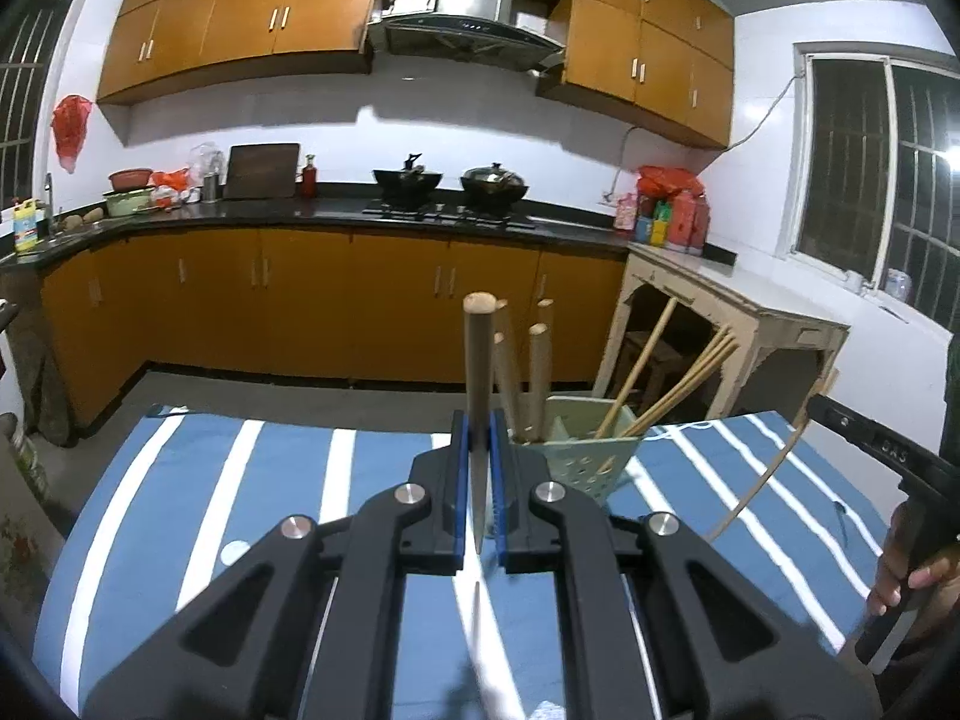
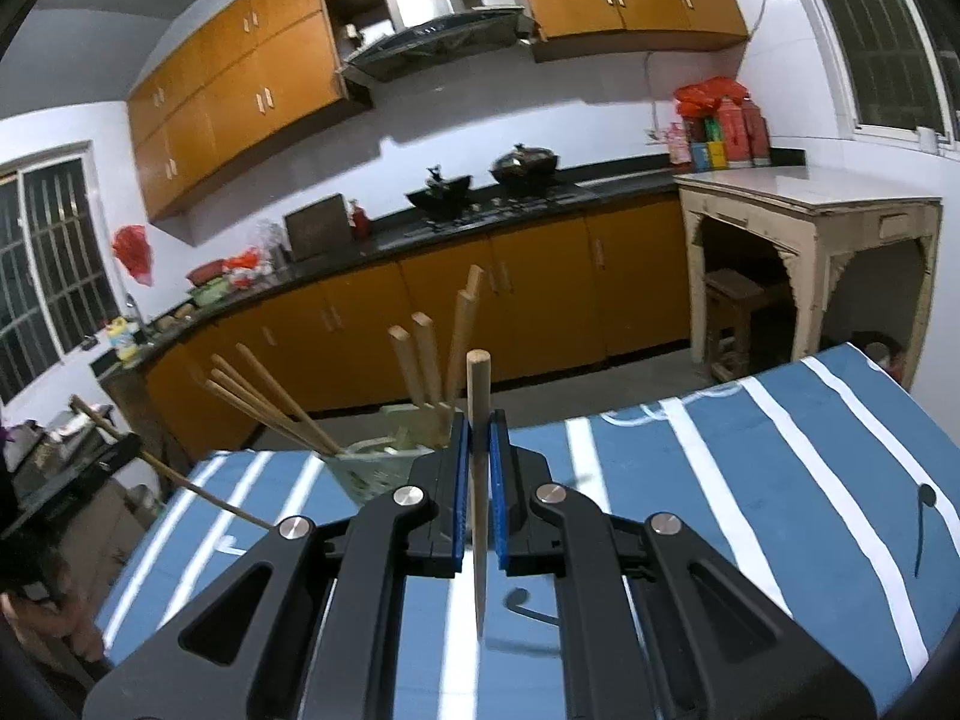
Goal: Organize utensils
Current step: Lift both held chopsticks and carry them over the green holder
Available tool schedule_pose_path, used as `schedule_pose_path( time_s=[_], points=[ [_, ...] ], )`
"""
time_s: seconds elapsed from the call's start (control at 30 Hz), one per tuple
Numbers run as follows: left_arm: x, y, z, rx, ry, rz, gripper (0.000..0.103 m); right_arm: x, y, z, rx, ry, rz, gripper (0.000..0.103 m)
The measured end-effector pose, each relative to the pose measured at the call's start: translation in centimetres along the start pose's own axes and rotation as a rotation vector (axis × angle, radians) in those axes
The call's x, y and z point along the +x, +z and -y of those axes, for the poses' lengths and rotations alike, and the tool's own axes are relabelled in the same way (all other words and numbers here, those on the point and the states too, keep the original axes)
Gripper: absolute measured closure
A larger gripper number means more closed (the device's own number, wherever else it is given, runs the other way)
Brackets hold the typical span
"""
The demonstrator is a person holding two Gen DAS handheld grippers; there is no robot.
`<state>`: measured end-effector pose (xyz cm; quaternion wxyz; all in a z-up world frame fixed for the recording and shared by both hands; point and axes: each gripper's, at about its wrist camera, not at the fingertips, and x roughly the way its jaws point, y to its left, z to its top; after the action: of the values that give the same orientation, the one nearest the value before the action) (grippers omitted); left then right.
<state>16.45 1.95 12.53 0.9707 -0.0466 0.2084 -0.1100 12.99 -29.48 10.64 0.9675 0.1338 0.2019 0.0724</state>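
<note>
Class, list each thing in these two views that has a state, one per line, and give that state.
left tool: shut on a wooden-handled utensil, held upright.
right tool: shut on a second wooden-handled utensil, upright.
green holder: upright on the striped cloth, holding chopsticks that lean and three wooden handles.
cupboard doors: closed.

Holder (image 2: 384,468) base hidden behind right tool (image 2: 478,438); countertop clutter (image 2: 234,276) blurred

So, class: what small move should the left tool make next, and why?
Probably shift the left tool slightly right, over the green holder: its wooden-tipped utensil is clamped upright just beside the compartment holding similar handles.
</note>
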Motion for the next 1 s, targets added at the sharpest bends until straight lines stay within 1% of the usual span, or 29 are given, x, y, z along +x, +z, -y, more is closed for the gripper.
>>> schedule_pose_path(
  time_s=[0.2,0.3,0.4,0.5,0.57,0.7,0.83,1.0],
  points=[
    [-1.0,1.6,1.4,0.008,-0.055,0.034,0.095,-1.7,3.0,-2.1,-0.006,0.088,0.072,0.095],
    [-1.2,2.7,2.3,0.02,-0.071,0.059,0.095,-2.3,4.7,-4.0,-0.042,0.115,0.128,0.095],
    [-1.2,4.1,3.8,0.033,-0.09,0.093,0.095,-2.5,6.1,-5.4,-0.077,0.112,0.193,0.095],
    [-1.0,5.6,5.0,0.045,-0.097,0.135,0.095,-2.2,7.6,-6.2,-0.085,0.105,0.253,0.095],
    [-0.5,6.6,5.6,0.055,-0.089,0.162,0.095,-1.7,8.4,-6.4,-0.084,0.098,0.283,0.095],
    [1.1,8.0,6.5,0.061,-0.062,0.191,0.095,-0.1,9.4,-6.4,-0.099,0.046,0.344,0.095],
    [3.2,8.1,6.4,0.043,-0.041,0.191,0.095,2.0,8.8,-5.9,-0.085,0.039,0.352,0.095],
    [5.6,7.4,5.9,0.015,-0.033,0.175,0.095,4.7,7.0,-5.2,-0.081,0.027,0.316,0.095]
  ],
)
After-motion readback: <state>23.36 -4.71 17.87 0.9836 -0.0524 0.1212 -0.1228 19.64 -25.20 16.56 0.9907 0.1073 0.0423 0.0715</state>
